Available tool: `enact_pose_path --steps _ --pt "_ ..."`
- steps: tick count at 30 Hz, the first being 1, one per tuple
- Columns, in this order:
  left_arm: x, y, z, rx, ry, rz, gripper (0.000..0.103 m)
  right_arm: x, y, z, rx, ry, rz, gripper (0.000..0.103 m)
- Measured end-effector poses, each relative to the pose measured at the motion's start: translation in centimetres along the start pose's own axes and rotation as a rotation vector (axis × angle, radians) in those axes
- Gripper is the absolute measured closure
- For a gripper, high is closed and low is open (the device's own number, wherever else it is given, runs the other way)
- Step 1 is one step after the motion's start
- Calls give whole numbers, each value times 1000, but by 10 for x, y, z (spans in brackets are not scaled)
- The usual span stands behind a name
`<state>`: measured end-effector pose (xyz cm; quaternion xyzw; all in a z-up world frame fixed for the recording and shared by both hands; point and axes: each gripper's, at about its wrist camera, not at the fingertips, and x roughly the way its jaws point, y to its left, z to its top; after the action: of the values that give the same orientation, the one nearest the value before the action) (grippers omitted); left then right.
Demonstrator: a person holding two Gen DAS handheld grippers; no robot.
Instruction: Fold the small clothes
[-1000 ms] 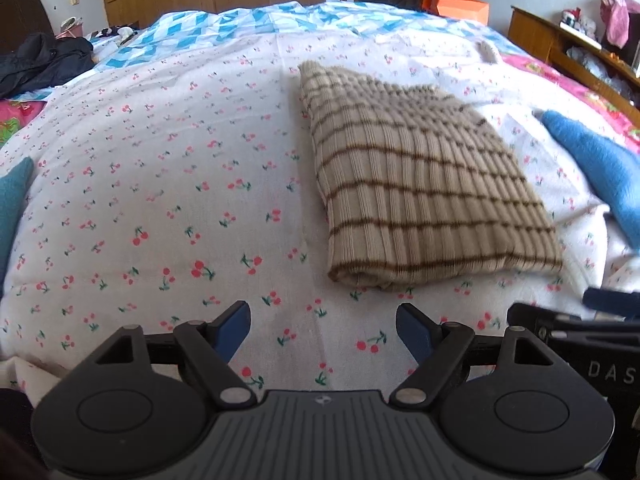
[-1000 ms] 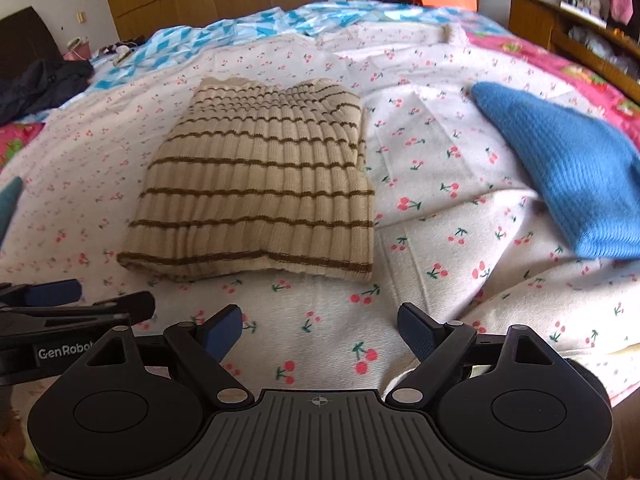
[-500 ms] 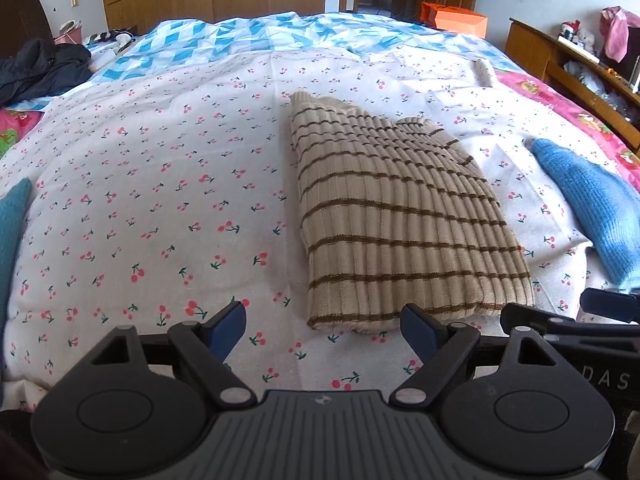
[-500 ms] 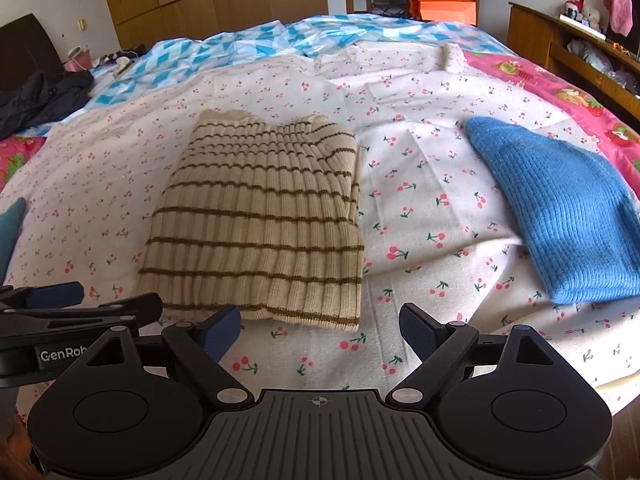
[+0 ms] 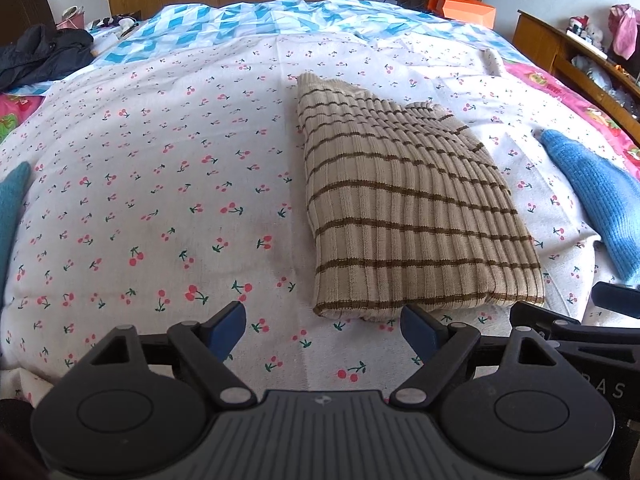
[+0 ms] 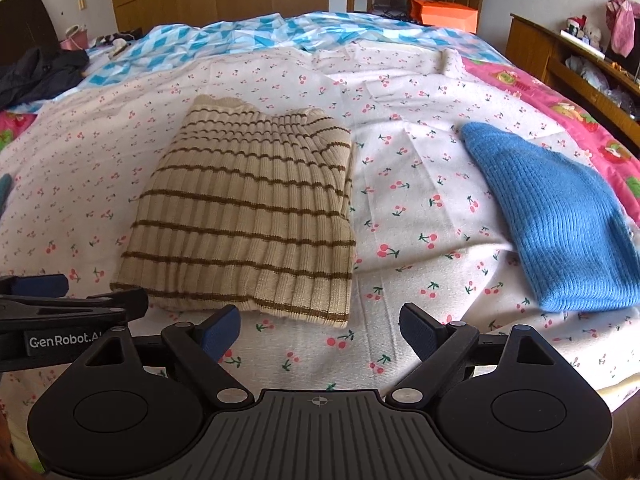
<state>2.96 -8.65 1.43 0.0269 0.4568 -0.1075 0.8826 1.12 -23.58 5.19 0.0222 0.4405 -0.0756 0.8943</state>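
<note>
A folded beige knit top with brown stripes (image 5: 404, 208) lies flat on the cherry-print bedsheet (image 5: 160, 184); it also shows in the right wrist view (image 6: 252, 216). My left gripper (image 5: 322, 330) is open and empty, just short of the top's near edge, at its left corner. My right gripper (image 6: 320, 330) is open and empty, just short of the near edge, at its right corner. Each gripper shows at the edge of the other's view.
A blue knit garment (image 6: 556, 224) lies right of the striped top, also in the left wrist view (image 5: 600, 196). A teal cloth (image 5: 10, 200) lies at the left edge. A dark jacket (image 5: 44, 56) lies far left. Wooden shelves (image 6: 572, 60) stand right of the bed.
Both grippers have pulled back and risen from the bed; the folded top looks smaller and farther away. Both stayed open and the top has not moved.
</note>
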Motion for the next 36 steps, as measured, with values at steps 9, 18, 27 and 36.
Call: enact_pose_path --steps 9,18,27,36 --pt "1 -1 -2 6 3 3 14 -1 -1 -4 28 -17 7 14" --pt "2 -1 -3 13 12 9 13 2 -3 -6 34 -6 8 14" --pt "5 2 -2 -23 38 -5 13 1 -2 -4 30 -13 9 14" --pt "6 2 0 -22 48 7 8 1 -3 -5 33 -16 3 14"
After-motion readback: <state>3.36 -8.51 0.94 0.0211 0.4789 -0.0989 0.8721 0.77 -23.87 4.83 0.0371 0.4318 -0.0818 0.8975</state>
